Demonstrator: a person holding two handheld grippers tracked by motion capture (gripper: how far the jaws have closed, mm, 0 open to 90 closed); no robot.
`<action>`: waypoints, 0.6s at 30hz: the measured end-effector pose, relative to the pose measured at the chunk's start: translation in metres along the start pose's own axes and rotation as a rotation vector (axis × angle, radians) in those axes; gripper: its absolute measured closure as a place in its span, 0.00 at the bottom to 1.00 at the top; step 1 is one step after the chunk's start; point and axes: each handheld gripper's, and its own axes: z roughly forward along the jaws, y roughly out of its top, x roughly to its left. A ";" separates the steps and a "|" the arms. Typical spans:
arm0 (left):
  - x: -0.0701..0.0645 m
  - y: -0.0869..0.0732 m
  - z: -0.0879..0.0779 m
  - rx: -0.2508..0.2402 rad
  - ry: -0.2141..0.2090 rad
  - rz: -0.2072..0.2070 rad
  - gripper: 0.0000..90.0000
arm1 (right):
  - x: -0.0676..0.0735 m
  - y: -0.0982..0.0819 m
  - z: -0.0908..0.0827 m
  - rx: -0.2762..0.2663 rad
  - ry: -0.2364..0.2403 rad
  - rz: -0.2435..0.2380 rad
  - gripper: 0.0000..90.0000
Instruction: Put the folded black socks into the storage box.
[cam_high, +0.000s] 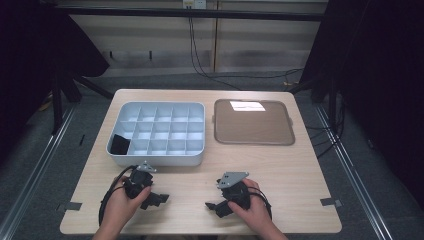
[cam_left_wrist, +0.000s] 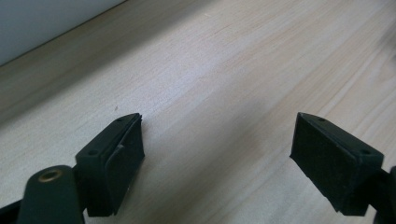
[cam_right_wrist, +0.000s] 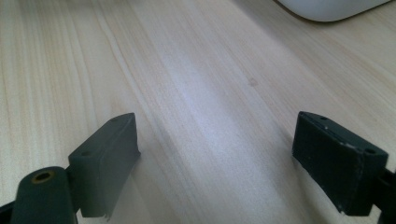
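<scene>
dark item in organizer tray unidentifiable, forearms cut off

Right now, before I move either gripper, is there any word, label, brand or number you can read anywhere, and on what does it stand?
None can be read.
The white compartment tray, the brown lid and the wooden table bear no print.
The left gripper and the right gripper, both open over bare wood, carry no marking.
A pale fitting on the far wall is too small and blurred to tell.
</scene>
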 end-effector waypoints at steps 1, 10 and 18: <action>-0.001 -0.002 0.001 -0.010 0.009 0.027 0.17 | 0.000 0.000 0.000 0.000 0.000 0.001 0.16; -0.002 -0.008 0.002 -0.060 0.017 0.064 0.17 | 0.000 0.000 0.000 0.001 0.000 -0.005 0.16; -0.005 -0.016 0.003 -0.091 0.048 0.142 0.17 | 0.000 0.000 0.000 0.002 0.001 -0.005 0.16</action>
